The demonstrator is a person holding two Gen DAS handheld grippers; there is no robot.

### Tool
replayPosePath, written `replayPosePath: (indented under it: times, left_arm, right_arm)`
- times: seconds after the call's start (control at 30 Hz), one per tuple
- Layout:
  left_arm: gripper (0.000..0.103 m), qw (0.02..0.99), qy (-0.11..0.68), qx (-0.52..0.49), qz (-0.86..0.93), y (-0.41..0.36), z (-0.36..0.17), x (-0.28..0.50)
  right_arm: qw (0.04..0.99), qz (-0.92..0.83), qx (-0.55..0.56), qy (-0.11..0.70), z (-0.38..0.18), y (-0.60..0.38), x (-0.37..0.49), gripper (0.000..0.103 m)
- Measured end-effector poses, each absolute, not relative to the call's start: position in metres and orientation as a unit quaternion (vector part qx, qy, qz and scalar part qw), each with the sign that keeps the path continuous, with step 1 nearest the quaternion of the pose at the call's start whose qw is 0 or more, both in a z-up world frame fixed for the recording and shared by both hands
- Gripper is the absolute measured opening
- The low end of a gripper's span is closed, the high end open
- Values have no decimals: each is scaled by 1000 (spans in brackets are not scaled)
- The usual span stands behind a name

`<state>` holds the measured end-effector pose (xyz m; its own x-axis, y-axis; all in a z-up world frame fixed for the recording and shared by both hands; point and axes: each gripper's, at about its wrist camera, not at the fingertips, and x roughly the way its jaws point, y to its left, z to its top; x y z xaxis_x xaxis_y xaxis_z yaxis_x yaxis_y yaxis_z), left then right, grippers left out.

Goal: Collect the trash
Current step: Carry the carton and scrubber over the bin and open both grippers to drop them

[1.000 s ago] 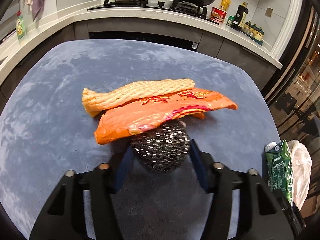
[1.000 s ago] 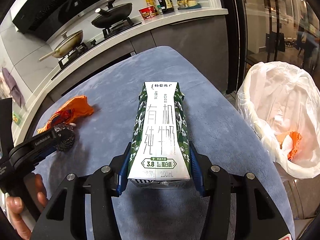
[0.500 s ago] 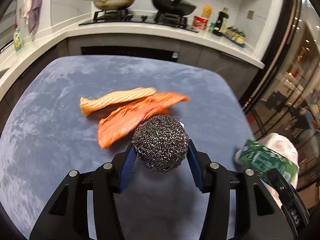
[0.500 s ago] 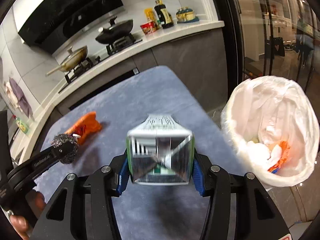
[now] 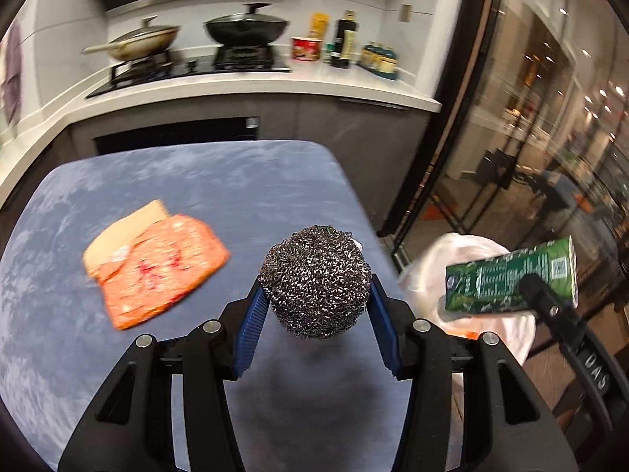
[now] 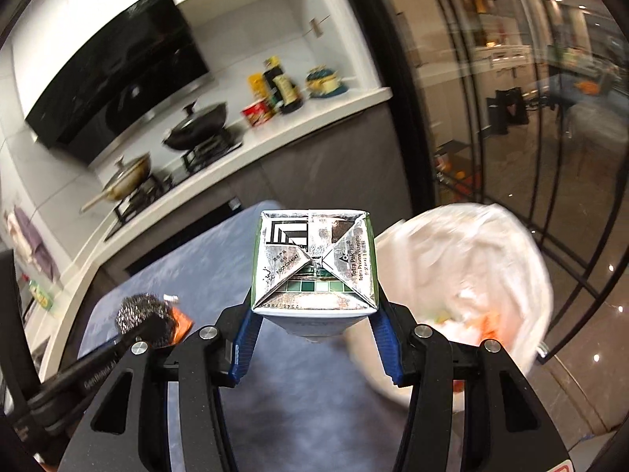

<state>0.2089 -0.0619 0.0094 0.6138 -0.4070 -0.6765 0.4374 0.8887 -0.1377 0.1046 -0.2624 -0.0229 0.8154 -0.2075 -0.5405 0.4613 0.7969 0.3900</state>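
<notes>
My left gripper [image 5: 316, 303] has its blue fingers [image 5: 251, 326] about half spread and clamped on the steel wool ball [image 5: 315, 281], lifted clear above the blue tabletop [image 5: 236, 181]. The ball hides most of what sits between the pads, and a small pale scrap peeks from behind it at two o'clock; I cannot tell what that is. At nine o'clock from the ball lies the orange wrapper [image 5: 157, 271], smeared by blur, covering all but a corner of a tan wrapper [image 5: 125, 232]. My right gripper [image 6: 312, 326] is likewise half spread, its fingers [image 6: 383, 336] pressed on the milk carton [image 6: 314, 259], whose silvery folded bottom faces me and blocks the rest of it. The white-lined trash bin [image 6: 483, 259] sits at three o'clock of the carton, beyond the tabletop's edge, blurred, its near rim partly cut off behind my fingers, with orange bits inside hard to make out.
</notes>
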Motion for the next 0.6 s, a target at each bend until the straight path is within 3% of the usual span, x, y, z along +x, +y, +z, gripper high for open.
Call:
replayPosePath:
  times: [0.6]
  left_arm:
    - [48,861,384,93,-321,-188,-7,166]
  right_arm:
    - [898,-243,291,222,-35,-357,61,50]
